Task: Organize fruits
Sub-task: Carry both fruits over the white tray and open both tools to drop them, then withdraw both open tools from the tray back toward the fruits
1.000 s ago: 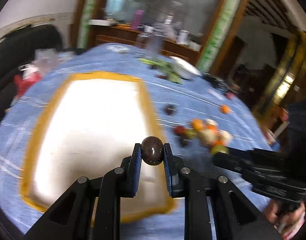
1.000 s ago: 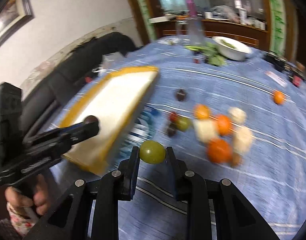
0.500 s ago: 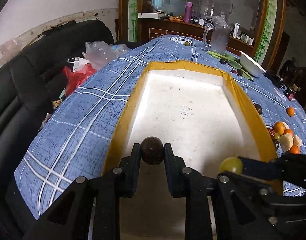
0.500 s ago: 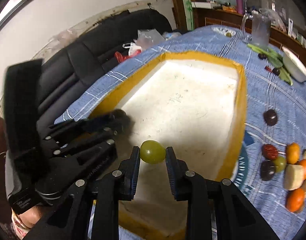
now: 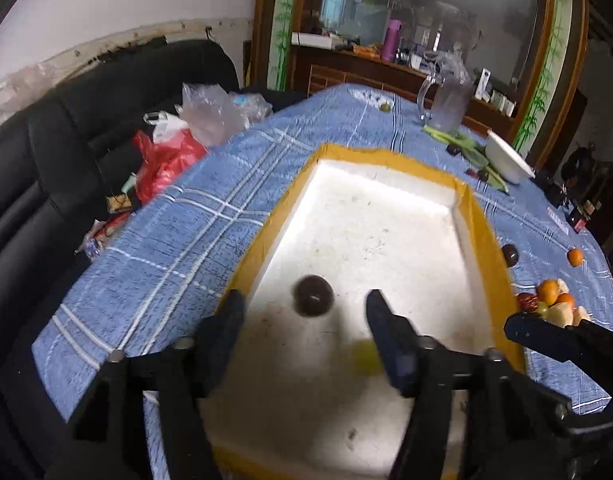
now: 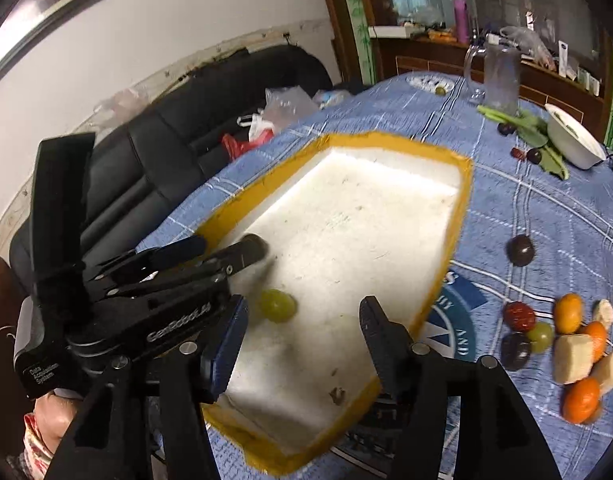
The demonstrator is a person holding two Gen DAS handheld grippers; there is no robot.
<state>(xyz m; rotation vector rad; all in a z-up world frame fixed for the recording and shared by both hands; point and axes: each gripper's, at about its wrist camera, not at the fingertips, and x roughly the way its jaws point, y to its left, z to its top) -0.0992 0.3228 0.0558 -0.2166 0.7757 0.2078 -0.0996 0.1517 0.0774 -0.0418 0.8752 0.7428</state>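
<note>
Both claws had just opened over the white foam tray [image 5: 482, 236], the left claw [image 5: 302, 308] dropping its dark round fruit [image 5: 313, 295] and the right claw [image 6: 302, 312] its green grape [image 6: 277, 305], so two fruits now lay in the tray while others remained on the tabletop [image 6: 566, 216].

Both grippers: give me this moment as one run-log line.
left gripper: jaws just opened, dark fruit released in tray | right gripper: jaws just opened, green grape released in tray
</note>
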